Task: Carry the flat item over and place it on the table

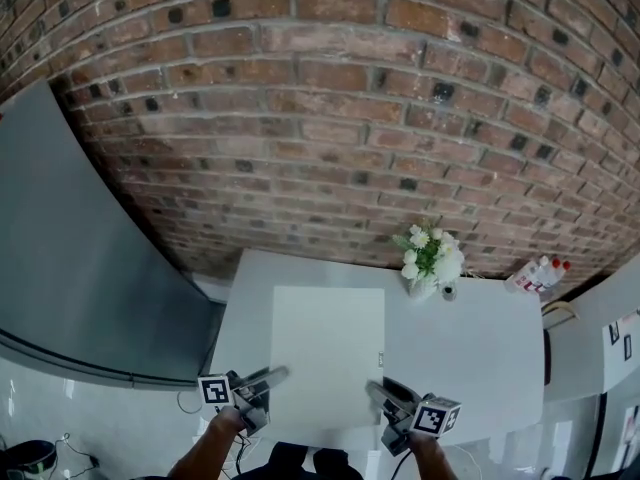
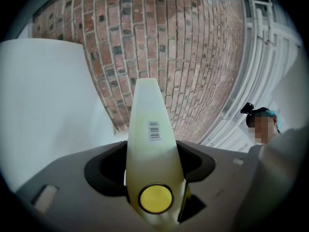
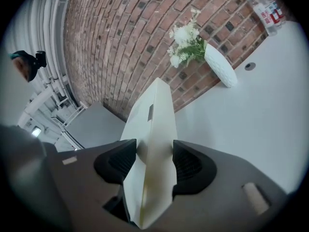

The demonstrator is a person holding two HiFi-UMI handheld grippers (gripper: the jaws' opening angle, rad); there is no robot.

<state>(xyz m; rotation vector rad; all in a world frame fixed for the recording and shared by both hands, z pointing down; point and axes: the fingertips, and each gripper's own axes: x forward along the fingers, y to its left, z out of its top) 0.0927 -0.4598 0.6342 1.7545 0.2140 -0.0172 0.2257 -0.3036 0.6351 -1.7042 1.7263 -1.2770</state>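
Brick wall [image 1: 330, 118] backs the white tabletop [image 1: 470, 348]; jaws of left gripper [image 1: 268, 377] and right gripper [image 1: 380, 391] clamp a flat cream rectangular panel [image 1: 328, 353] above it, contact unclear. A white-flower vase [image 1: 428, 268] stands beyond.

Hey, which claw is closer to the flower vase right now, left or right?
Right. The right claw grips the panel at its near right edge, below the vase in the head view; the left claw grips the left edge, farther across.

White table [image 1: 480, 353], white vase of flowers [image 1: 424, 284] at its far edge, small dark round item [image 1: 449, 291] just beside the vase, plastic bottles [image 1: 540, 272] at the far right corner
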